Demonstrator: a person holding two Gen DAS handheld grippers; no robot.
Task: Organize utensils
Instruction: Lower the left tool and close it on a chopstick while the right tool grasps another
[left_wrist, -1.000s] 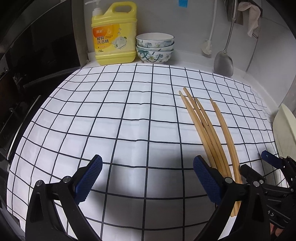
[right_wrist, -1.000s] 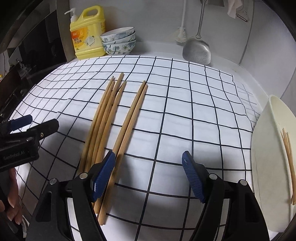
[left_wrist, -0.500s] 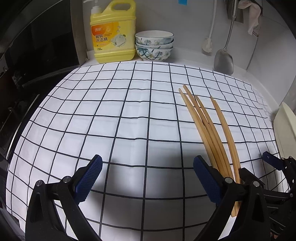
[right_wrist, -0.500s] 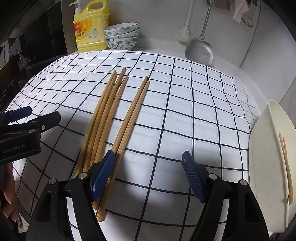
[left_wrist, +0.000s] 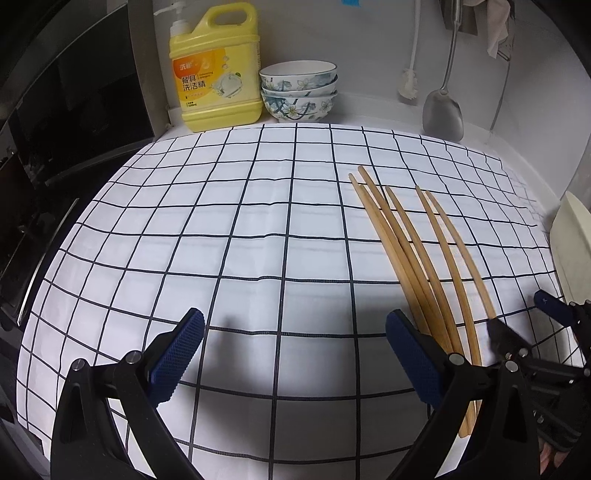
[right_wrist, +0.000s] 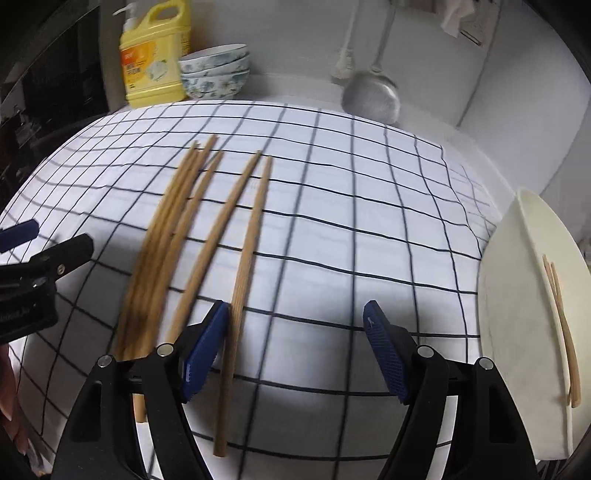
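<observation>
Right gripper (right_wrist: 295, 343), fingers spread w/ the rightmost chopstick (right_wrist: 243, 280) just inside them on the checked cloth (right_wrist: 369, 221), should centre before pinching; left gripper (left_wrist: 291, 358) also spread, empty.

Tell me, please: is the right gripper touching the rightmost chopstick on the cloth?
Cannot tell. In the right wrist view, the right gripper has its left pad right beside the rightmost chopstick, but motion blur hides any gap.
</observation>
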